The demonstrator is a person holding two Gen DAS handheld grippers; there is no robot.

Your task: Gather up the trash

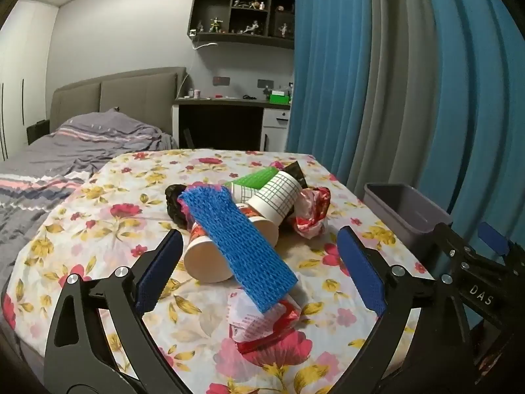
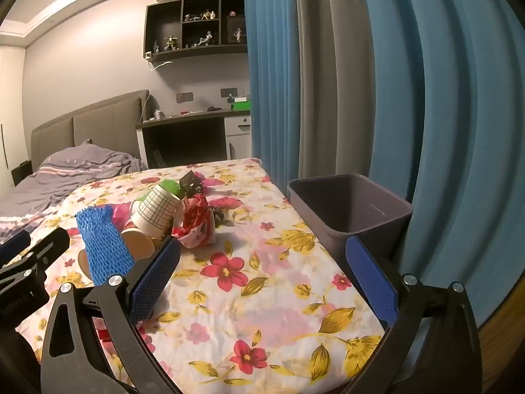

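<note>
A pile of trash lies on the floral table. A blue foam net leans over a tipped paper cup. Behind are a grid-patterned cup, a green net, a black net and a crumpled red-white wrapper. Another crumpled wrapper lies nearest. My left gripper is open, its jaws on either side of the blue net and cup. My right gripper is open and empty over bare cloth, right of the pile. A grey bin stands at the table's right edge.
Blue and grey curtains hang close behind the bin. A bed lies to the left beyond the table. A desk and wall shelves stand at the back.
</note>
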